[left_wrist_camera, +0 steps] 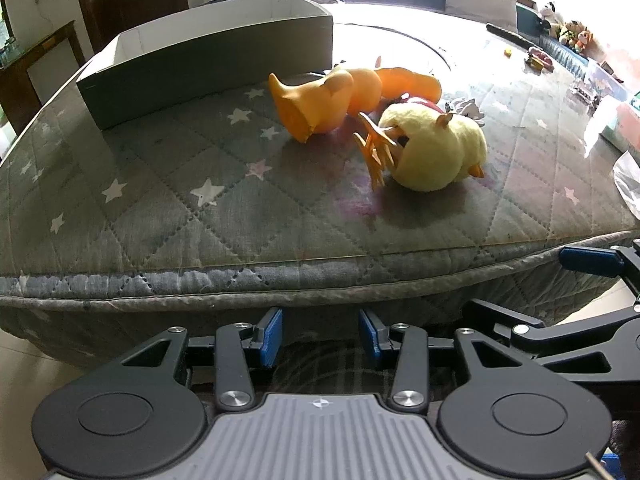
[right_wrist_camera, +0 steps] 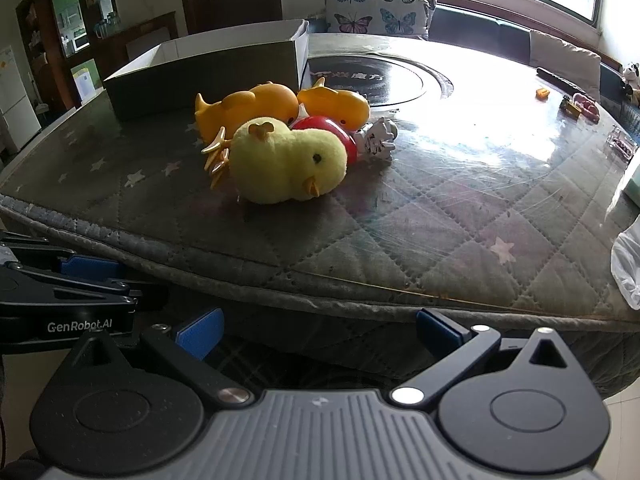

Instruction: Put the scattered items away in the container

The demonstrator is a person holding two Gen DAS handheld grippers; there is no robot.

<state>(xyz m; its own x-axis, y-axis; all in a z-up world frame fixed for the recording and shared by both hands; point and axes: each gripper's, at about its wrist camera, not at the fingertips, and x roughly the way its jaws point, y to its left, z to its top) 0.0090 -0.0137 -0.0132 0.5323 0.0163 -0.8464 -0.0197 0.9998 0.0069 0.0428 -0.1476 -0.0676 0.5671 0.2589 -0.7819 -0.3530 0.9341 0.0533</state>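
The left claw (left_wrist_camera: 320,336) is sitting at the bottom centre of its frame with its blue pads spread and nothing between them, hanging just off the near edge of the tabletop (left_wrist_camera: 168,208). The right claw (right_wrist_camera: 320,334) is likewise gaping wide and empty at the bottom of its own frame, also short of the edge. In the left view the right claw is showing at the lower right; in the right view the left claw is showing at the lower left. Beyond them, near the middle of each frame, a plush chick (right_wrist_camera: 286,160) is lying on its side on the quilted star cover (right_wrist_camera: 440,232). Two orange ducks (left_wrist_camera: 320,102) are lying just behind it, with a red toy (right_wrist_camera: 334,132) and a small white toy (right_wrist_camera: 378,138) bunched against them. The box (left_wrist_camera: 208,60) is standing open at the upper left, just behind the ducks.
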